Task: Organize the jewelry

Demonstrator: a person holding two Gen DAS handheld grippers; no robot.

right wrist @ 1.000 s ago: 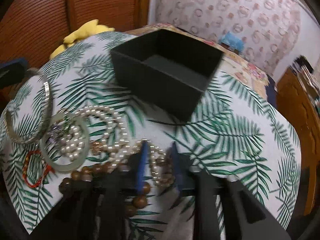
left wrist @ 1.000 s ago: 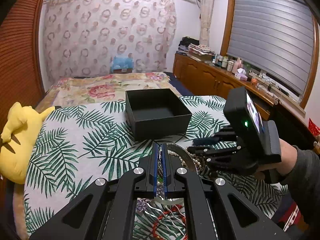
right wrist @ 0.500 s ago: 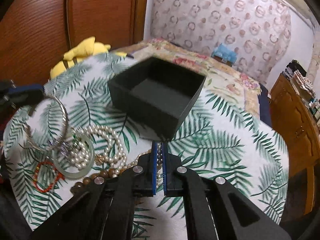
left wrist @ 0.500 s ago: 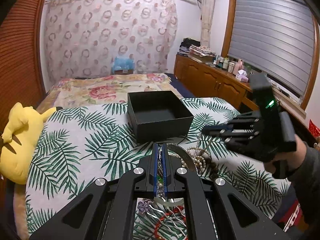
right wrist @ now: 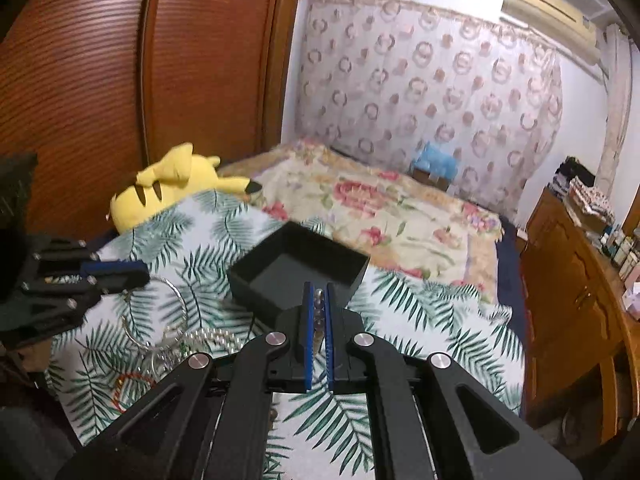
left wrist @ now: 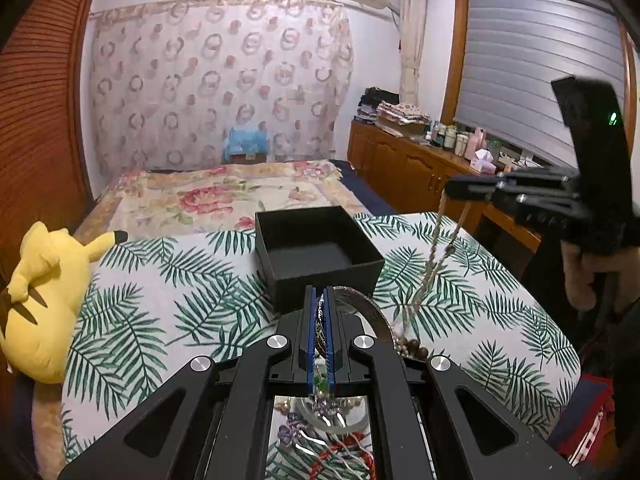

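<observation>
The open black box (left wrist: 352,280) (right wrist: 244,280) stands in the middle of the leaf-print table. My left gripper (left wrist: 319,312) (right wrist: 140,274) hovers low over the jewelry pile, shut on a large silver bangle (left wrist: 370,308) (right wrist: 176,300). Raised at the right of the box, my right gripper (left wrist: 451,193) (right wrist: 319,308) is shut on a pale bead necklace (left wrist: 434,258). The strand hangs down to the pile, where brown beads (left wrist: 412,346) lie. Pearls (right wrist: 208,336), a pale green ring (left wrist: 340,422) and a red cord bracelet (right wrist: 134,380) rest on the cloth.
A yellow plush toy (left wrist: 40,300) (right wrist: 168,188) lies at the table's left edge. Behind the table is a bed with a floral cover (left wrist: 224,196). Wooden cabinets (right wrist: 568,300) run along the right, a wooden wardrobe (right wrist: 100,80) along the left.
My right gripper shut on the bead necklace and rose, drawing the strand up from the pile. The left gripper kept still with the bangle.
</observation>
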